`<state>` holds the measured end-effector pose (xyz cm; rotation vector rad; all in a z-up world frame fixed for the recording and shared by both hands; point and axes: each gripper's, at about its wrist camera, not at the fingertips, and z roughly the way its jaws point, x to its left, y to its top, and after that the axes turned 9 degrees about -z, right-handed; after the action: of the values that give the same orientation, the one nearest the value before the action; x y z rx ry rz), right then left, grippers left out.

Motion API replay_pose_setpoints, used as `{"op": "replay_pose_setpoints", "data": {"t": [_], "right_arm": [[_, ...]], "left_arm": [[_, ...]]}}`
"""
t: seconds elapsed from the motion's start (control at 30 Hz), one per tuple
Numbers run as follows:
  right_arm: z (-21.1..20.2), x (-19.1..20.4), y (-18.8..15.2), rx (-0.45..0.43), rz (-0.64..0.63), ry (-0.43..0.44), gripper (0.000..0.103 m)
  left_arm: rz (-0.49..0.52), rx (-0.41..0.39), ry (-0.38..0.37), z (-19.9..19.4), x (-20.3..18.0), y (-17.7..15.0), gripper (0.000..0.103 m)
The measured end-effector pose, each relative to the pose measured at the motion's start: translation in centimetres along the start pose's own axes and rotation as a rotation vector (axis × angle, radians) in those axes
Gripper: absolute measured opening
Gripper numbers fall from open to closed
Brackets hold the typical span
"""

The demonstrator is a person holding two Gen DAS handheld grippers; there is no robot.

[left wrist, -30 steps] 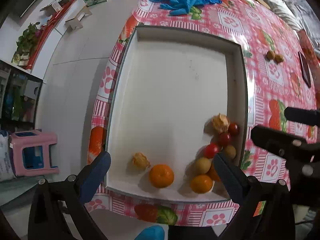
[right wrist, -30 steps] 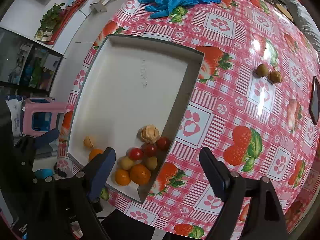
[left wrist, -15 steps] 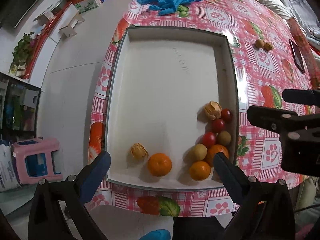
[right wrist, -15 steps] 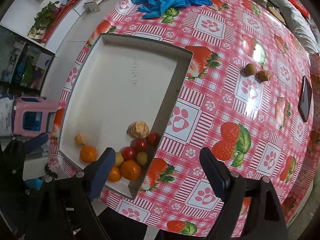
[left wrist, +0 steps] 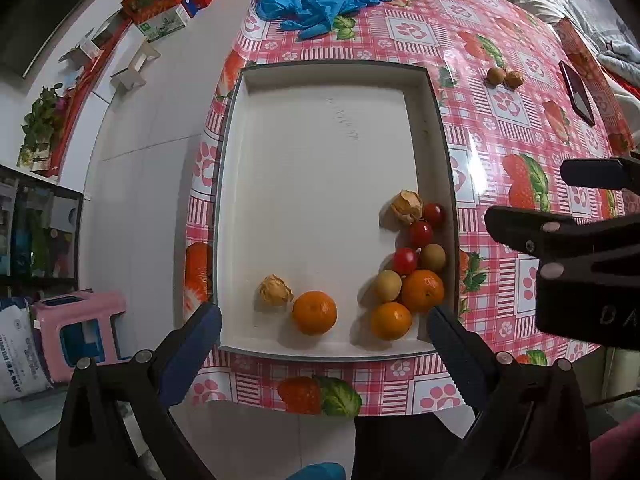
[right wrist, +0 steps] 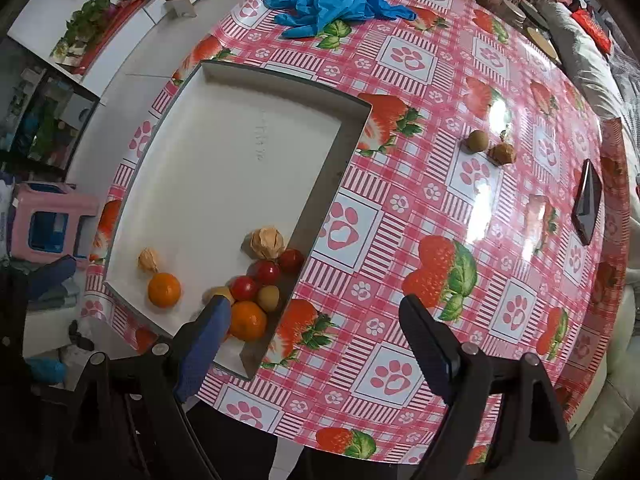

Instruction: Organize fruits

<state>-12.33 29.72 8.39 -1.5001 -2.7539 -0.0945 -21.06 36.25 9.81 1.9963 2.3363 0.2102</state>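
A white tray lies on the pink strawberry tablecloth. At its near end sit a lone orange, a husked fruit, and in the near right corner a cluster of oranges, red tomatoes and small brown fruits. Two small brown fruits lie on the cloth outside the tray. My left gripper is open and empty, above the tray's near edge. My right gripper is open and empty, over the tray's near right corner.
A blue glove lies at the table's far side. A dark phone lies at the right. A pink stool stands on the floor to the left. The table edge is just below the grippers.
Both grippers have pulled back and up from the table, so the tray and fruit look smaller and more of the table shows. Both stay open. No fruit has moved.
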Motion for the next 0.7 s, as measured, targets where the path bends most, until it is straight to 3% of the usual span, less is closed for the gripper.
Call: {"op": "replay_pose_setpoints", "data": {"t": [0.7], "right_arm": [[-0.37, 0.39, 0.23, 0.002, -0.015, -0.020, 0.088]], "left_arm": [[-0.007, -0.022, 0.015, -0.64, 0.22, 0.23, 0.103]]}}
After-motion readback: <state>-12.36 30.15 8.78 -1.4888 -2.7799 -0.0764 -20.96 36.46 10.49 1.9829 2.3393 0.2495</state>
